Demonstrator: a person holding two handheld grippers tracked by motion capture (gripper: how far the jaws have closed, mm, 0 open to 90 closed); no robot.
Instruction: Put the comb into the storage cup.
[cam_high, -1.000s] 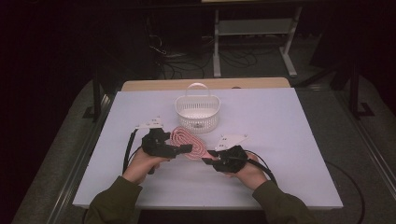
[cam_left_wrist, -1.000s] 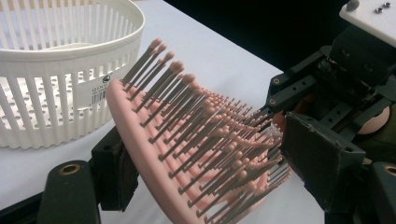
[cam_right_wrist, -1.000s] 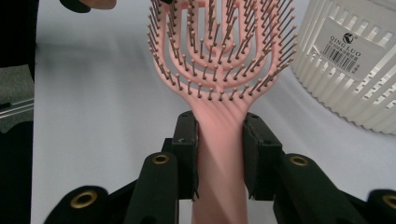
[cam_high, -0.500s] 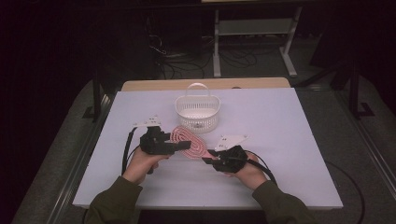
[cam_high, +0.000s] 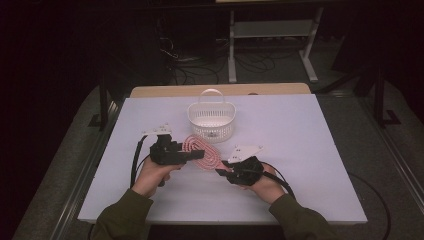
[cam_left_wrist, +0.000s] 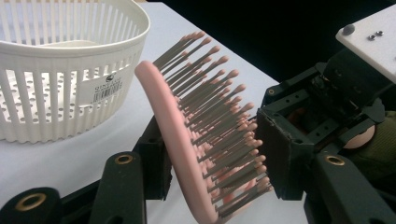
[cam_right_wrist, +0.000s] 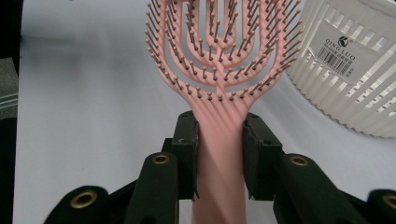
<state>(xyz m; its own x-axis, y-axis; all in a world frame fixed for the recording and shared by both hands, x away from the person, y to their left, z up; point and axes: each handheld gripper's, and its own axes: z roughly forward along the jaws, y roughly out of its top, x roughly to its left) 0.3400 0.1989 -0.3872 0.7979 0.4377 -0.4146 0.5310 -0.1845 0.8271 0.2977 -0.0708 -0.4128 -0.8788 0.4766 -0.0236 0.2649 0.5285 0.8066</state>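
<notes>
On the white table (cam_high: 310, 150), the pink hairbrush (cam_high: 202, 150) lies between the 2 grippers, just in front of the white basket (cam_high: 211, 120). Right gripper (cam_high: 223, 172) is clenched on the brush handle; its own view shows both pads pressed against the handle's sides. Left gripper (cam_high: 200, 155) straddles the brush head, 1 pad against the pink back, the other at the bristle tips; its jaws have just been closing. Contact on the bristle side looks likely, though I cannot tell firmly.
</notes>
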